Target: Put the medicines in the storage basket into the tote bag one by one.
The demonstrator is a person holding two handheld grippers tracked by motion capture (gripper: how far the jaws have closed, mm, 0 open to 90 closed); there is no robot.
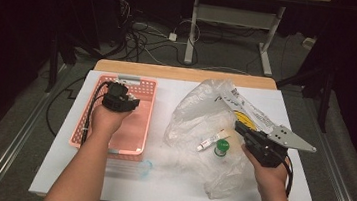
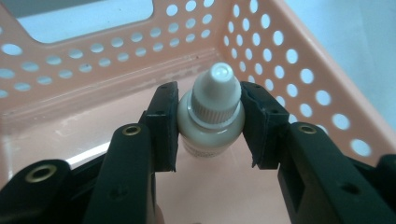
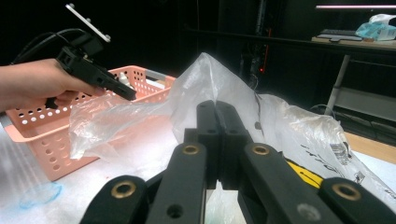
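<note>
Holding a white dropper bottle [image 2: 211, 116] clamped over the pink basket [image 2: 299, 56], left tool [image 2: 211, 123] nears deposit; right tool [image 3: 217, 140] pinches the plastic bag [image 1: 200, 113]; tube [image 1: 212, 140] and green-capped bottle [image 1: 222, 146] remain

White-topped bench [image 1: 168, 180] with wooden far edge. Grey floor [image 1: 12, 128] around it. Beyond the bench, a white desk frame [image 1: 235, 18]; tangled cables [image 1: 143, 36] lie left of it. Surroundings dark.

White table [image 1: 178, 183]: pink basket [image 1: 141, 122] under the left jaws, clear bag [image 1: 197, 117] at the right jaws, blue-capped tube [image 1: 129, 167] nearer the person.
</note>
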